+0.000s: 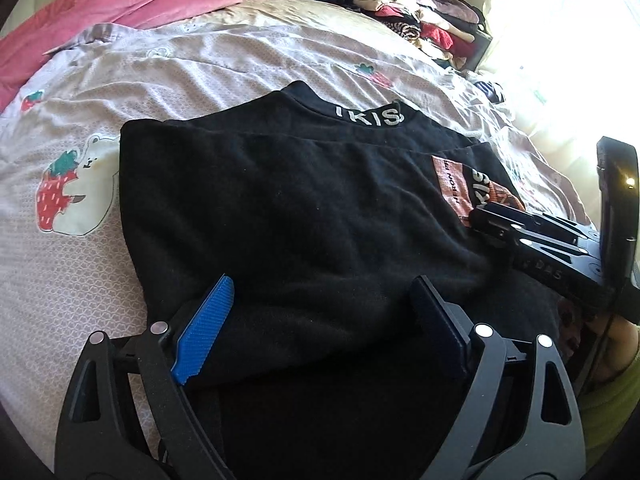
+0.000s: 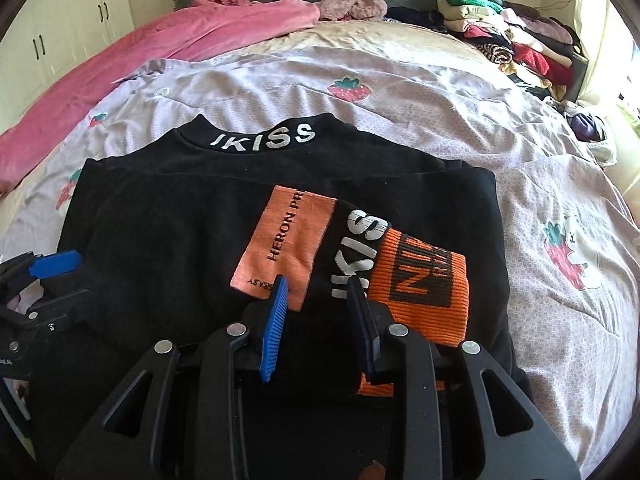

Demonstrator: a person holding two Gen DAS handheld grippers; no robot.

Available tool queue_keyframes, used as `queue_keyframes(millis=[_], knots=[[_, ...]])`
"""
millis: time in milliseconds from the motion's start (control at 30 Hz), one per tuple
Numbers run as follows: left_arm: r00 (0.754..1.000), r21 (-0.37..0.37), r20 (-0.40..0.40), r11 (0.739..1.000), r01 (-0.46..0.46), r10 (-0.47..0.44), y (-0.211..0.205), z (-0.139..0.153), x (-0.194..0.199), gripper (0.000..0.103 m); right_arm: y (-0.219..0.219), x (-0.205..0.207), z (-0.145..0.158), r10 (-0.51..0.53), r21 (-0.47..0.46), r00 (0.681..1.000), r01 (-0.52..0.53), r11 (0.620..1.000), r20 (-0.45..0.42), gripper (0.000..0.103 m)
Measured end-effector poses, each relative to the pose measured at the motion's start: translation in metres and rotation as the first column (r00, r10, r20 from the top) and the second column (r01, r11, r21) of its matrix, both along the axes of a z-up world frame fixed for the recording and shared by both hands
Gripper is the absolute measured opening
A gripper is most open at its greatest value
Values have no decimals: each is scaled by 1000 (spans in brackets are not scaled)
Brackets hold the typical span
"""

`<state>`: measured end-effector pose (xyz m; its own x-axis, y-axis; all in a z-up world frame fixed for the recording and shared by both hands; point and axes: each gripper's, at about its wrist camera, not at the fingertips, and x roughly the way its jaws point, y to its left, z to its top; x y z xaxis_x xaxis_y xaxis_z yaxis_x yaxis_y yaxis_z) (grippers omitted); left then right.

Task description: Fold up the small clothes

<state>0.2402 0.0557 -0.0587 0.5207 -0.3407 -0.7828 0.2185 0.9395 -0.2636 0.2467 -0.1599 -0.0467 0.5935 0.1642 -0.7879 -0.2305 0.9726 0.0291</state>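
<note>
Right wrist view: a black sweatshirt (image 2: 180,232) is lying partly folded in the middle of the frame, its collar pointing toward the top and carrying white "IKISS" lettering. A sleeve is lying folded across the body, showing an orange patch (image 2: 288,240) printed "HERON PR", more white letters and a ribbed orange cuff (image 2: 424,292) at centre right. The right hand-held gripper (image 2: 316,308) is reaching in from the bottom edge, pointing downward at the sleeve; its jaws are standing partly apart over the black fabric between patch and cuff, and whether the pads are pinching the cloth I cannot tell. The left hand-held gripper (image 2: 56,264) is showing at the left edge, beside the garment's side.

In the left wrist view the left hand-held gripper (image 1: 320,312) is sitting at the bottom with its jaws spread wide and released, straddling the near hem of the sweatshirt (image 1: 280,208), nothing clamped. The right hand-held gripper (image 1: 488,220) is coming in from the right edge onto the sleeve.

The garment is resting on a bed (image 2: 400,92) covered by a pale strawberry-print sheet. A pink blanket (image 2: 160,40) is bunching at the upper left, a pile of folded clothes (image 2: 512,32) is sitting at the upper right, and white cupboards (image 2: 60,32) are standing at the far left.
</note>
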Motion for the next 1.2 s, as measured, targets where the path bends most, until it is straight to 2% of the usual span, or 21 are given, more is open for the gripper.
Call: queue_keyframes(millis=[67,200,333,467,700,767,900,1133,1200], knots=[[1000,-7,2,1000,-9,9,1,2,0,83,0,-6,7,-3,18,1000,3,1000,18,35],[1000,-10,3,1000,-14,14,3,4,-5,83,7,-23,18,34,53,998,-37,998,56,36],[1000,23,7,1000,-7,7,0,4,-8,83,23,-31,11,91,30,995,-92,995,35,36],[1000,50,15,999,-2,2,-3,4,-11,83,25,-30,-6,88,13,996,-88,996,-6,36],[1000,74,30,997,-9,7,-5,6,-15,83,22,-38,1,71,24,997,-71,997,8,39],[999,66,34,998,-13,11,-3,9,-16,83,19,-40,3,61,23,998,-62,998,12,47],[999,66,39,998,-15,13,-3,12,-19,83,18,-44,8,56,15,998,-56,998,26,55],[998,61,53,998,-18,15,-3,19,-23,83,21,-50,15,67,33,997,-69,997,42,86],[998,56,55,998,-23,20,-2,20,-24,83,23,-51,17,66,25,997,-68,997,48,88]])
